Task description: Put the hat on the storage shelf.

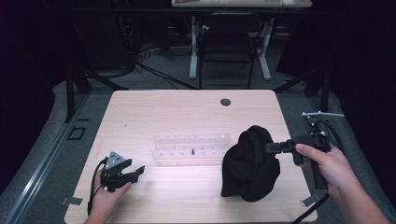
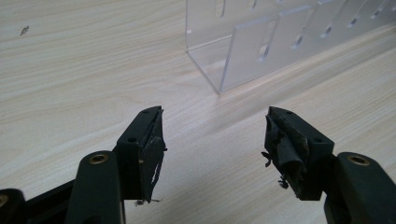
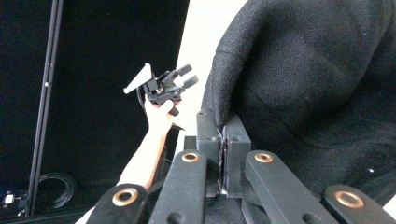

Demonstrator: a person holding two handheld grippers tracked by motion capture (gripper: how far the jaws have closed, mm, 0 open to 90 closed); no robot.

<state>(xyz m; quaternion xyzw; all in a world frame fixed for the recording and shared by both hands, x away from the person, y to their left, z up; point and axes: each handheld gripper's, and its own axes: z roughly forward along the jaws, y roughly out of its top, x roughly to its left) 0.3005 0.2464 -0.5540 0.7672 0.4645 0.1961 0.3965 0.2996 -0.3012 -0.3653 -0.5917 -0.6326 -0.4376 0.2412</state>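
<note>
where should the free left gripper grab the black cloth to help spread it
Judging by its pose, the black cloth hangs bunched from the right gripper, pinched at its upper right edge. The open left gripper would best come from the left and take the lower left hem, which hangs free near the table.

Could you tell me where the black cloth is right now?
In the high view, the black cloth sits right of the clear rack, pinched by the right gripper.
</note>
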